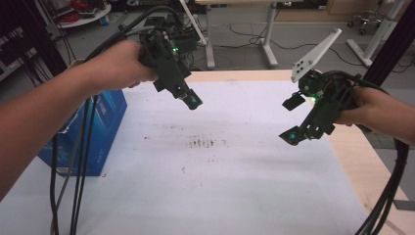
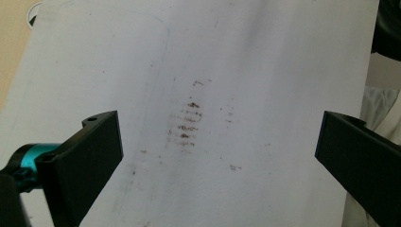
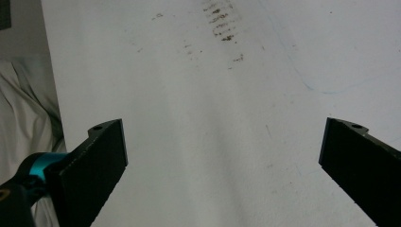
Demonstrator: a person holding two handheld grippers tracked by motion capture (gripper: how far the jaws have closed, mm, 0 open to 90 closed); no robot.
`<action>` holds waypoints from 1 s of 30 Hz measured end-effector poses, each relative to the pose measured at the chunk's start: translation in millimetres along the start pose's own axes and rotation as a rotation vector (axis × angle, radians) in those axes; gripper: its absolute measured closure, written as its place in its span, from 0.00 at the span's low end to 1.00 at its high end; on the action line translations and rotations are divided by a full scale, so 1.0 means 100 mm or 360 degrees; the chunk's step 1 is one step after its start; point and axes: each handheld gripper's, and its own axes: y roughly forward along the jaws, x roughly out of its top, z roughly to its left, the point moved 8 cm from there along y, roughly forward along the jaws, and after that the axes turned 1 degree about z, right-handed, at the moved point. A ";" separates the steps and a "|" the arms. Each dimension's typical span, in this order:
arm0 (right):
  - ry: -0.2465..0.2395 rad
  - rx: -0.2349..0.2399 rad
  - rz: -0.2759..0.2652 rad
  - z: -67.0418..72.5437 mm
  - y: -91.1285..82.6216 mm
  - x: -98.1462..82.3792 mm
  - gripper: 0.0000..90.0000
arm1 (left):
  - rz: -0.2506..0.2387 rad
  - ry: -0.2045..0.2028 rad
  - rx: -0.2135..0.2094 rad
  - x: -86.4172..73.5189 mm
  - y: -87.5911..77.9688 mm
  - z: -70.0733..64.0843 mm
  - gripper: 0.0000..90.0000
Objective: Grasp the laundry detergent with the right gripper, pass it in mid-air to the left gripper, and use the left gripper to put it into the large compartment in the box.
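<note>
1. You hold the left gripper [image 1: 188,98] above the white sheet [image 1: 235,196], jaws spread wide, nothing between them.
2. Your right gripper [image 1: 298,133] hangs opposite, jaws parted too, empty.
3. Below and between both: only brown smudges [image 1: 205,143] on the sheet.
4. The blue box [image 1: 105,122] sits beside your left forearm, untouched.
5. No task thing lies in reach; by my reading, nothing has started.

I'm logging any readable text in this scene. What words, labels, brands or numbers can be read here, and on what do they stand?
None can be read.
Blue box at the table's left edge: pale print on its side, too blurred and partly behind the cables to read.
White sheet: only brown smudges, no letters.
Left gripper and right gripper: no legible markings.
</note>
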 end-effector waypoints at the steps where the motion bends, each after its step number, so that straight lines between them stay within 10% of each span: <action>1: 0.0000 0.0000 0.0000 0.00 0.00 0.00 0.01 | 0.0004 0.0005 -0.0009 0.00 0.03 -0.01 0.02; 30: 0.0009 0.0010 0.0103 0.00 0.07 -0.04 0.01 | 0.0058 0.0021 -0.0140 -0.17 0.51 -0.11 0.02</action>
